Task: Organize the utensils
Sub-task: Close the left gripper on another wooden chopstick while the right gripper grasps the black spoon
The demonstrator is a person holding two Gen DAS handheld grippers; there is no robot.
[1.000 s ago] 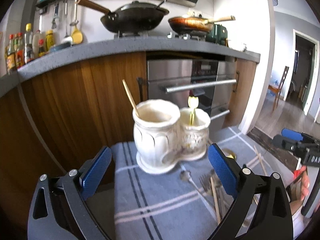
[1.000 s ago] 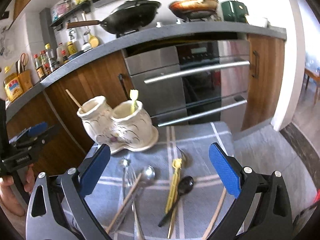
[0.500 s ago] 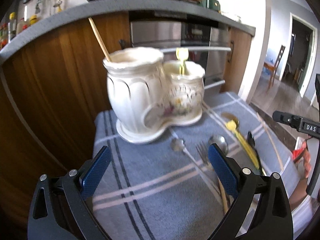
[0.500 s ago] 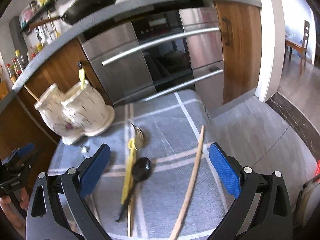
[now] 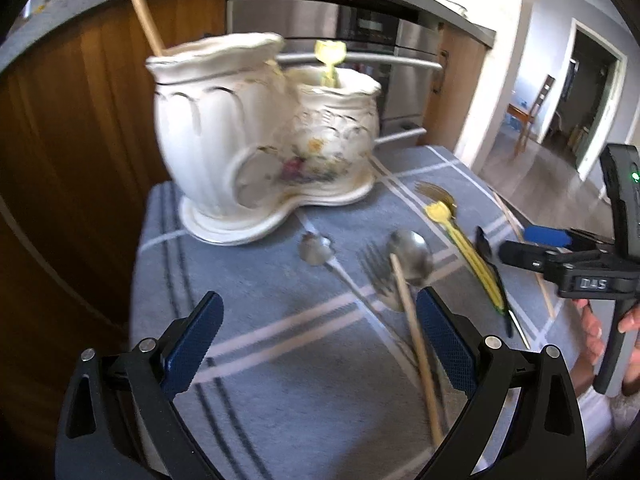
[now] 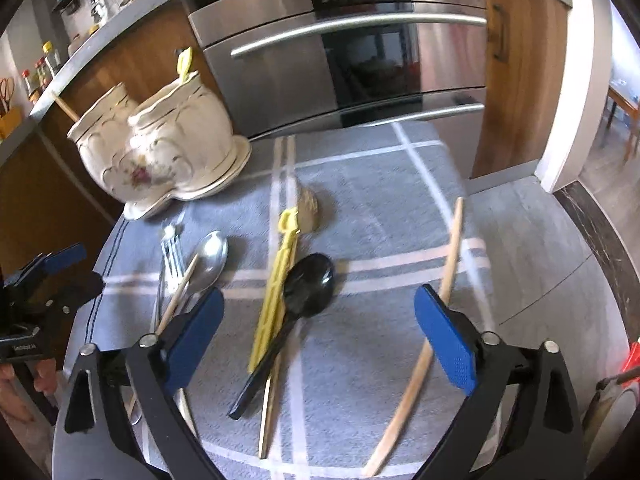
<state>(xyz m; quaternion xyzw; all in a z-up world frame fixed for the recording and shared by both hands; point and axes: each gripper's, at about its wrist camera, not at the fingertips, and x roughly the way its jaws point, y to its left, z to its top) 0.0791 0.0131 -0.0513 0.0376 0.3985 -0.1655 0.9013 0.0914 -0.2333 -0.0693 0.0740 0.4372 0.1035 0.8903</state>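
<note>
A white ceramic two-pot holder (image 5: 260, 140) (image 6: 160, 152) stands at the back left of the grey striped cloth (image 5: 280, 360). One pot holds a wooden chopstick (image 5: 146, 16), the other a yellow utensil (image 5: 330, 60). My left gripper (image 5: 318, 312) hangs open above the cloth, with a loose chopstick (image 5: 416, 340), a steel spoon (image 5: 412, 252) and a fork (image 5: 378, 268) near its right finger. My right gripper (image 6: 318, 304) is open, its jaws closing, over a black spoon (image 6: 308, 292) and a yellow utensil (image 6: 280, 280). Nothing is gripped.
A long chopstick (image 6: 440, 280) lies by the right gripper's right finger. A gold fork (image 6: 308, 208) and a small spoon (image 5: 316, 248) lie nearer the holder. A steel oven front (image 6: 360, 60) and wood cabinets stand behind. The cloth's right edge drops to the floor (image 6: 540, 260).
Both grippers have sunk toward the cloth and tipped downward. The countertop with its pans has slid out of view and the utensils now look larger. The right jaws stand slightly narrower.
</note>
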